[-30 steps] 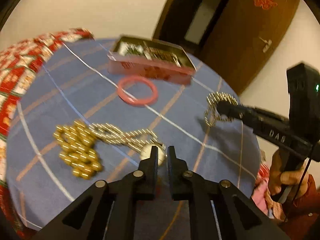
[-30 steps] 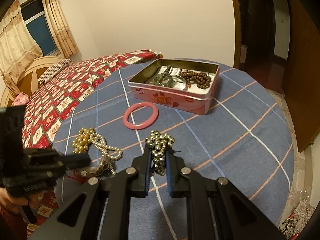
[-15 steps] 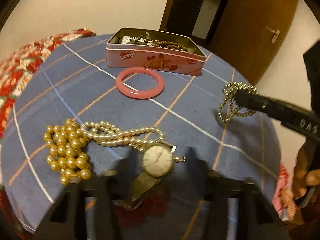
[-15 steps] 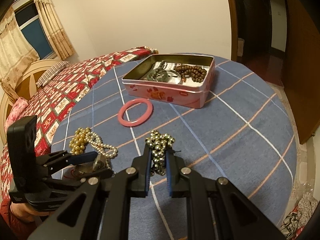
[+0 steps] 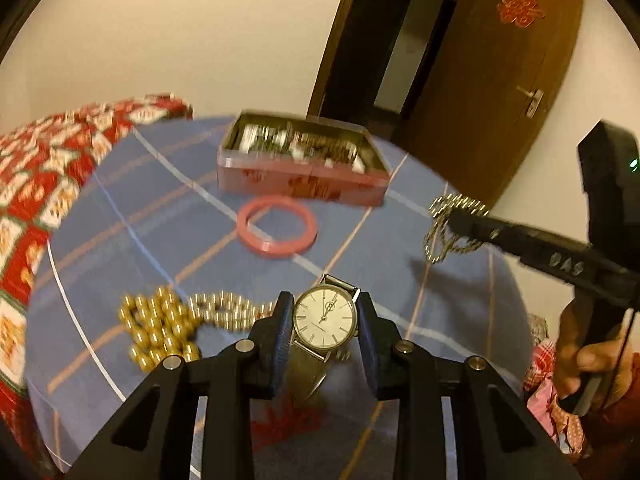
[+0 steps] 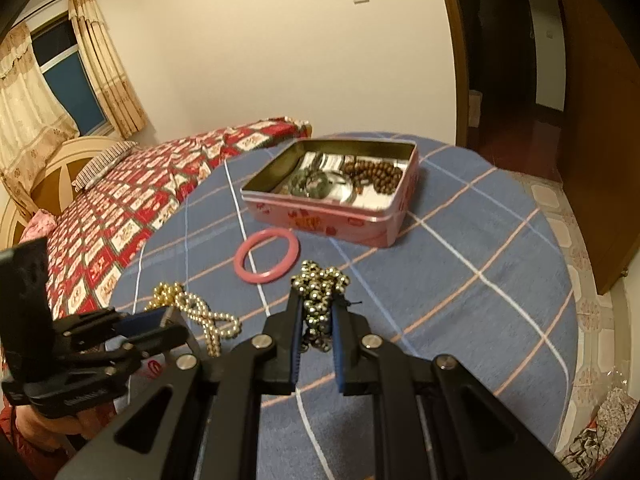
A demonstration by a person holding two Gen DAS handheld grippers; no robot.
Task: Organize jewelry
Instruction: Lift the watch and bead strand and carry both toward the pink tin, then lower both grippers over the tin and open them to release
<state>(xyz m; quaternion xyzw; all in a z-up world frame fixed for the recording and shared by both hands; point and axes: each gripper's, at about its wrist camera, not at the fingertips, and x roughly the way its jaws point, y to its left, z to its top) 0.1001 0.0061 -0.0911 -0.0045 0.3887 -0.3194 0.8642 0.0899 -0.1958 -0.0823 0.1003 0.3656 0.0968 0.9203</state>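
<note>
A round table under a blue plaid cloth (image 6: 460, 280) stands beside a bed with a red patterned quilt (image 6: 132, 208). The open pink tin (image 6: 340, 216) holds brown wooden beads (image 6: 376, 176), a greenish bangle and other pieces too small to tell. A pink bangle (image 6: 267, 255) lies just before it, near gold pearl strands (image 5: 160, 326). The left gripper (image 5: 324, 320) clamps a gold wristwatch (image 5: 325, 318); the right gripper (image 6: 316, 320) grips a dark metallic bead strand (image 6: 318, 292).
</note>
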